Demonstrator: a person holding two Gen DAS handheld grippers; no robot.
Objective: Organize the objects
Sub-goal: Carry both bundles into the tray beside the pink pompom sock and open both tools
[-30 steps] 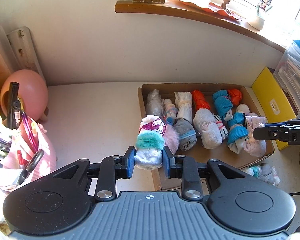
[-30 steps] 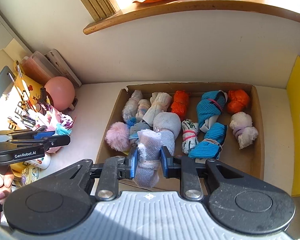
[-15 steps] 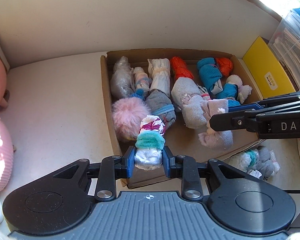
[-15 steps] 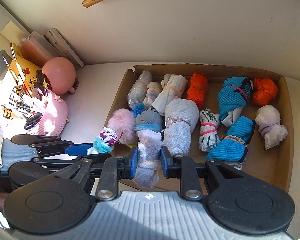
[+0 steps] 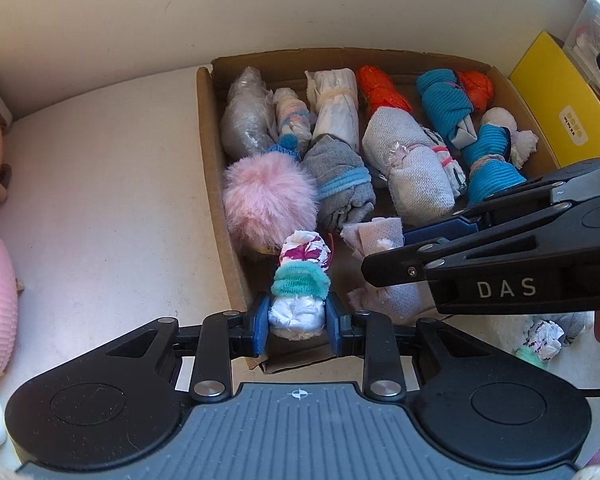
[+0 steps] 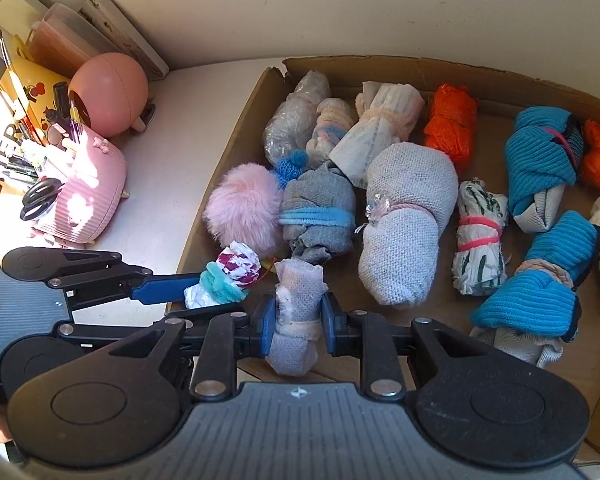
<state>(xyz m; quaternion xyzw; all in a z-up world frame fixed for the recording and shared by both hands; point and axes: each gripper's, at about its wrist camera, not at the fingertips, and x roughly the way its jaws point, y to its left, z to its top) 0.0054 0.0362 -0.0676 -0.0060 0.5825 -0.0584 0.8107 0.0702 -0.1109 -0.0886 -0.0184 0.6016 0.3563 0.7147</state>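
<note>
Cardboard is framing the job: a shallow box (image 6: 400, 66) lying on a pale desk (image 5: 112, 200) and already holding most of the rolled sock bundles in rough rows beyond both sets of jaws. The left gripper (image 5: 297, 322) is clamping a white bundle (image 5: 298, 280) with a teal band, hanging over the box's near left corner, with a pink pompom (image 5: 268, 204) just ahead of the jaws. The right gripper (image 6: 296, 322) is squeezing a pale lilac bundle (image 6: 296, 312) tight, just beside the first, over the near edge of the box. Neither bundle is resting on the cardboard yet, as far as I can tell.

By my judgement the sorting is nearing its end: these two are waiting to be set down in the bare front strip. A few more bundles (image 5: 544, 334) are lying on the desk to the right of the left jaws, outside the box, and are probably left to do.

Sunlight is falling across a pink pen pot (image 6: 86, 196) and a pink ball (image 6: 108, 94) far left of the right jaws, against a plain cream wall (image 6: 340, 4).
</note>
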